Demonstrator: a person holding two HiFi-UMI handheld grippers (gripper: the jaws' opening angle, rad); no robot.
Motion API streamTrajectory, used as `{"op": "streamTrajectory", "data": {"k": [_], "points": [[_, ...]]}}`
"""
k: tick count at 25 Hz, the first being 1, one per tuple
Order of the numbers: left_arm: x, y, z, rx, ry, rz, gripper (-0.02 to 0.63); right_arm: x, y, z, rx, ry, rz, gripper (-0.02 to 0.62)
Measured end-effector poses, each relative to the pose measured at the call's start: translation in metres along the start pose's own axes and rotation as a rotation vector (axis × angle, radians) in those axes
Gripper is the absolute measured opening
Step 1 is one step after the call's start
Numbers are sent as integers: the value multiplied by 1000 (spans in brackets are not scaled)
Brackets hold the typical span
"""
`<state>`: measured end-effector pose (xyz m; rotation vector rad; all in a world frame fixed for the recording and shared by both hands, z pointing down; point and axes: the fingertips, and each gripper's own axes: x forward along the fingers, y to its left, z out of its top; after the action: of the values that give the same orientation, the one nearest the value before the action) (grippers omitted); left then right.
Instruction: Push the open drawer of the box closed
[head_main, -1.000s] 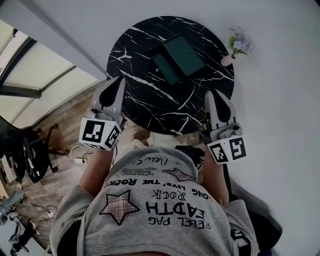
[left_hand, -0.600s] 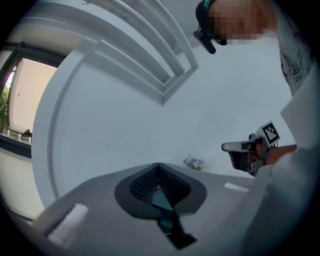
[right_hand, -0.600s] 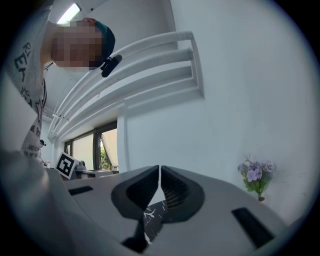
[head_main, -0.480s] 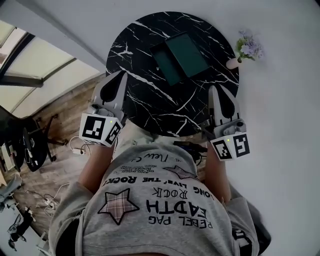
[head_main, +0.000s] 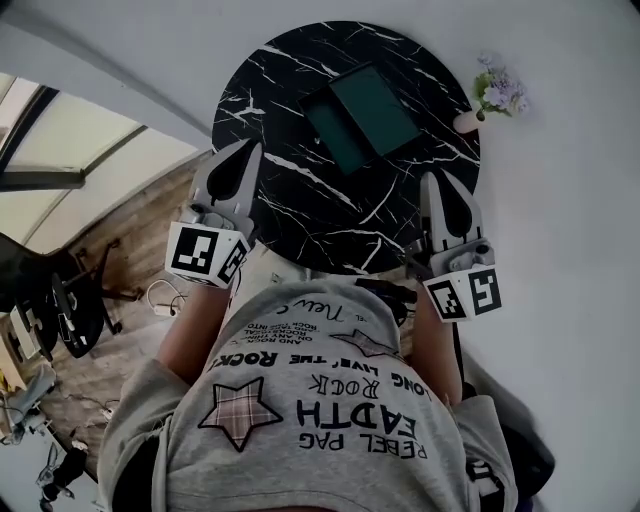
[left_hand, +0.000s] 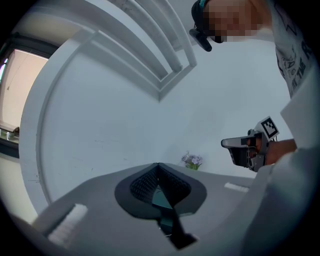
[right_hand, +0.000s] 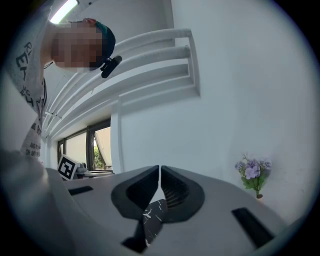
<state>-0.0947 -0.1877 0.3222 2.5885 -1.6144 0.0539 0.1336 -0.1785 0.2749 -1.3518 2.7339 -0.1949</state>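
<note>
A dark green box (head_main: 362, 112) lies on the far half of the round black marble table (head_main: 300, 190) in the head view; its drawer juts out a little at its left side. My left gripper (head_main: 243, 150) is shut, held over the table's left edge, well short of the box. My right gripper (head_main: 437, 180) is also shut, over the table's right edge. In the left gripper view a sliver of the green box (left_hand: 159, 197) shows behind the closed left gripper (left_hand: 159, 166). The right gripper (right_hand: 160, 169) points at the wall.
A small pot of purple flowers (head_main: 497, 92) stands on the white floor just right of the table. At the left are a wooden floor, cables and a chair (head_main: 70, 310). The person's grey shirt fills the lower head view.
Both grippers have crept slightly forward toward the table, and the head view has shifted a little. Both stay shut and empty.
</note>
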Motion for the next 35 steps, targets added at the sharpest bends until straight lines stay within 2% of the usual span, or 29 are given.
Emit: {"op": "streamTrajectory", "data": {"k": [15, 29, 35], "points": [[35, 10, -35, 2, 43, -48, 9, 17, -13, -12, 6, 8, -29, 17], [78, 8, -122, 60, 240, -115, 9, 33, -30, -31, 34, 54, -34, 17], [97, 7, -156, 52, 309, -133, 9, 41, -28, -40, 47, 71, -22, 17]]}}
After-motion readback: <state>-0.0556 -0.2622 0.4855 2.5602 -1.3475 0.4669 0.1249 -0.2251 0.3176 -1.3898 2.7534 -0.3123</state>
